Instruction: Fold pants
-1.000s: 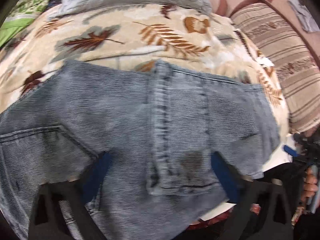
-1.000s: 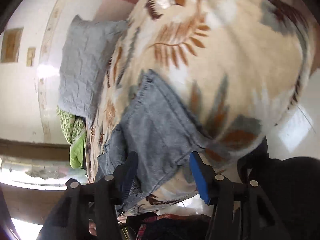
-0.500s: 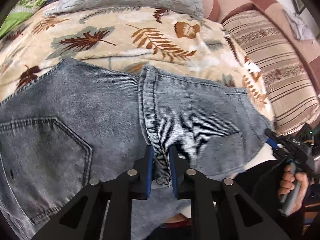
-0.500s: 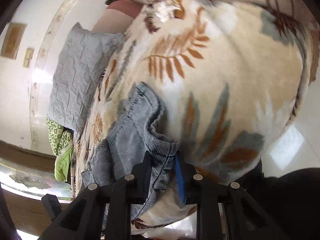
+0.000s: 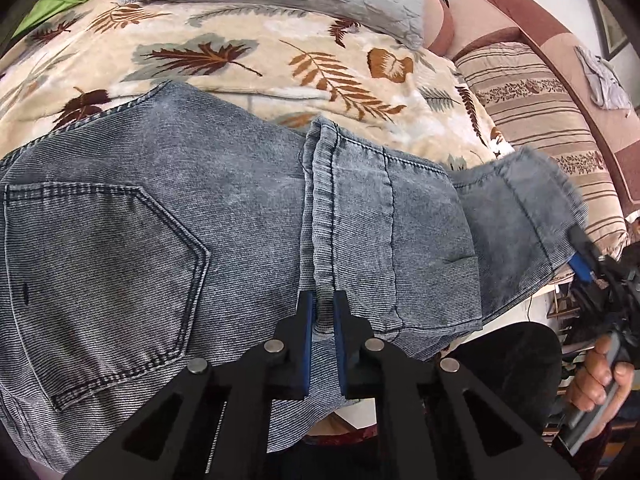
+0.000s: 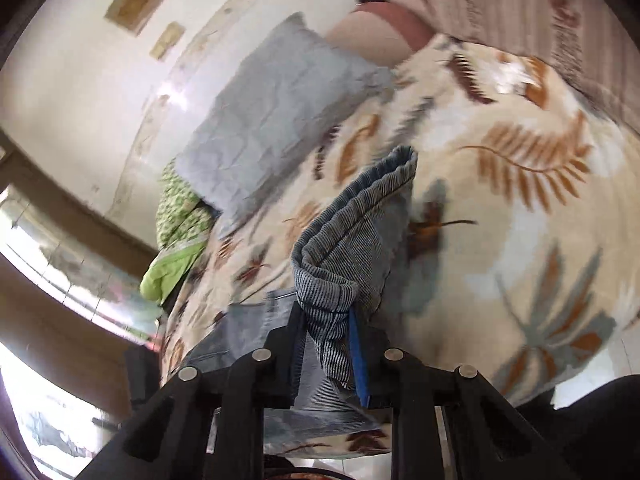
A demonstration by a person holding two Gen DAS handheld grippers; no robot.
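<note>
Pants (image 5: 168,208): soft, heavy denim, limp on bed (image 5: 248,72). My left claw (image 5: 320,312) pinches the thick hem seam; right claw (image 6: 324,336) holds bunched cuff.

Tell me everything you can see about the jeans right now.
The jeans are faded blue-grey denim with a fine ribbed weave and pale stitching. They lie across a leaf-print blanket on the bed, back side up, with one five-sided back pocket showing. The left tongs are shut on a thick stitched band at the near edge. The right tongs are shut on the hem end, lifted off the blanket, its rolled layers visible. That end looks motion-blurred.
</note>
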